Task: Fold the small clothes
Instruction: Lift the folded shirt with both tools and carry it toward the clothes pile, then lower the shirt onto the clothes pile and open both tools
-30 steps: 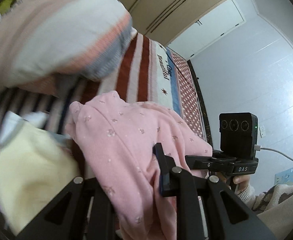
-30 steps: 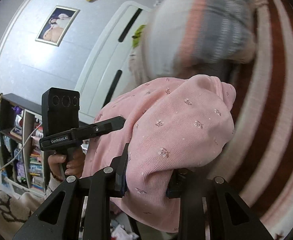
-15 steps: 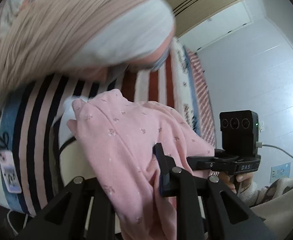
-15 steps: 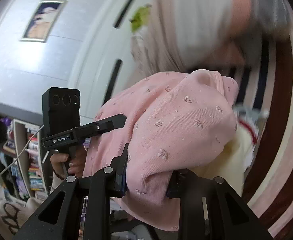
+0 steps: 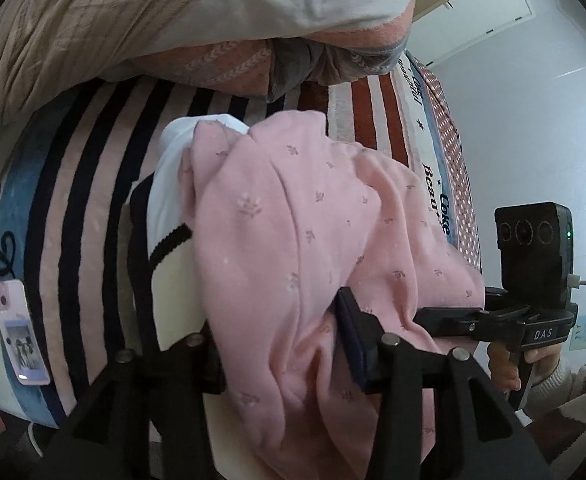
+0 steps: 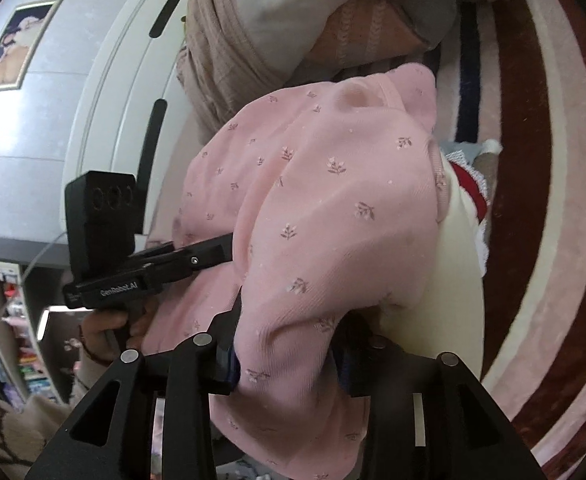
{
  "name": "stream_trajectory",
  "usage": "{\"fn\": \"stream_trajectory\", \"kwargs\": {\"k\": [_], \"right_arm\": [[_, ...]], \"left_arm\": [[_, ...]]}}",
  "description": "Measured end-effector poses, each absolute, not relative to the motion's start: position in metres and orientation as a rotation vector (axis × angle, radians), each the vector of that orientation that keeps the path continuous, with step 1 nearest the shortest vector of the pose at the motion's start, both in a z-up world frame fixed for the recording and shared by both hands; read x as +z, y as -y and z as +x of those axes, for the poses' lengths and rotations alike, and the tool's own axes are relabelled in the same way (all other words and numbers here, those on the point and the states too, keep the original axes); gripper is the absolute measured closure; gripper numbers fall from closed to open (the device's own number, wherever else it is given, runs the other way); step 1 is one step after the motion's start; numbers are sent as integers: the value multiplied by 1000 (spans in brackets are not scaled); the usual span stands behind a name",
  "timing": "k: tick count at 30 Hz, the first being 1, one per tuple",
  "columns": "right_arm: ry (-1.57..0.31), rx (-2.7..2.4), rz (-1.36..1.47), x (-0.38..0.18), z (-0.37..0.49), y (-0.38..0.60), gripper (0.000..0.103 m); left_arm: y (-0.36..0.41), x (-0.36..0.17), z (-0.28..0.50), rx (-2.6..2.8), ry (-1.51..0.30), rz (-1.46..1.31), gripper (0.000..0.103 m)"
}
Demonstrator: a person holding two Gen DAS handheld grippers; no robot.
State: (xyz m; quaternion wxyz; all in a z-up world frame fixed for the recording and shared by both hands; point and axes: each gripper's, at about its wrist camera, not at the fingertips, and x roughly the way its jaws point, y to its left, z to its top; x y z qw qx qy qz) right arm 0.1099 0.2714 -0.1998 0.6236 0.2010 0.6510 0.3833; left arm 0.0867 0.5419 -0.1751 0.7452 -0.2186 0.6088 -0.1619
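A pink garment with a small flower print [image 5: 293, 240] hangs bunched between both grippers, held above the striped bed cover [image 5: 77, 208]. My left gripper [image 5: 281, 356] is shut on one bunched edge of it. My right gripper [image 6: 289, 356] is shut on the other edge of the pink garment [image 6: 325, 208]. Under the garment lies a cream-white piece with black trim [image 5: 169, 272]; in the right wrist view it shows cream with a red and lace edge [image 6: 465, 232]. Each gripper shows in the other's view, the right [image 5: 505, 316] and the left [image 6: 149, 276].
A big pile of striped beige, white and pink bedding [image 5: 173, 20] lies at the far side of the bed. A phone in a lilac case [image 5: 19, 332] lies on the cover at the left. A white wardrobe [image 6: 105, 92] and shelves [image 6: 1, 320] stand beside the bed.
Both grippers have carried the pink garment along the bed, away from the bedding pile. The striped cover, the phone and the cream piece below have come into view.
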Motion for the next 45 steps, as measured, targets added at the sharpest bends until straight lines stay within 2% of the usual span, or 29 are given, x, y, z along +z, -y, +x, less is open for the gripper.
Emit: {"fn": "stream_trajectory", "kwargs": {"k": [3, 5, 7, 8, 10, 13, 20, 29, 35, 41, 45], "right_arm": [[-1479, 864, 439, -194, 109, -265, 68], [-1472, 850, 429, -194, 108, -264, 63], [-1466, 829, 415, -192, 103, -263, 54], [-1462, 821, 410, -191, 102, -261, 49], [-1456, 812, 407, -189, 100, -259, 46], [-1449, 791, 400, -184, 98, -255, 44], [-1414, 778, 367, -162, 99, -242, 43], [-1332, 770, 341, -106, 92, -196, 43], [-1253, 746, 304, -63, 77, -150, 43], [-1095, 707, 220, 1, 50, -91, 43], [-909, 663, 100, 57, 16, -48, 34]], "left_arm": [[-539, -169, 89, -359, -1329, -464, 60], [-537, -165, 90, -353, -1325, -451, 55], [-537, -158, 90, -327, -1320, -420, 44], [-536, -156, 90, -319, -1317, -407, 43], [-535, -151, 90, -295, -1317, -374, 33], [-535, -144, 89, -250, -1313, -328, 25], [-537, -111, 87, -146, -1282, -277, 24], [-506, -29, 79, -62, -1158, -224, 23], [-445, 33, 58, -67, -1052, -174, 23], [-354, 103, 30, -98, -895, -174, 18], [-280, 144, -2, -84, -745, -133, 14]]}}
